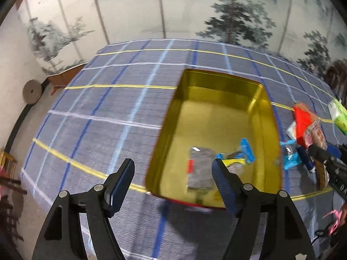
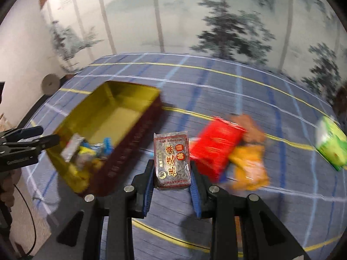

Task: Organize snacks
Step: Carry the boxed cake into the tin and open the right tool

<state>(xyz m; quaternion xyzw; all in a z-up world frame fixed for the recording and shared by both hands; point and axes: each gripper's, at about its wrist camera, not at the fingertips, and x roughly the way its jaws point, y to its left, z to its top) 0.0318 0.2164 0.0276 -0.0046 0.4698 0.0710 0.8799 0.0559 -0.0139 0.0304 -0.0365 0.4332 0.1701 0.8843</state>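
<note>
- Gold metal lines the inside of the open tin (image 1: 219, 117), which sits on the blue checked cloth of the surface (image 1: 104, 112); its outer wall is dark red.
- My left gripper (image 1: 172, 169) hangs over the tin's near left corner, jaws spread wide, holding nothing.
- Inside the tin, at its near end, lie a grey speckled packet (image 1: 199, 169) and blue-and-yellow wrappers (image 1: 243, 153).
- My right gripper (image 2: 172, 173) has its jaws pinching a grey speckled snack pack (image 2: 172, 161) with red and yellow characters, held upright above the cloth, just right of the tin.
- Right of that pack is a loose pile: a red box (image 2: 214, 147), an orange bag (image 2: 249, 169) touching it, more wrappers underneath, too blurred to name.
- A green box (image 2: 330, 144) sits well apart at the far right.
- A painted screen of pines (image 2: 227, 32) stands behind the surface.
</note>
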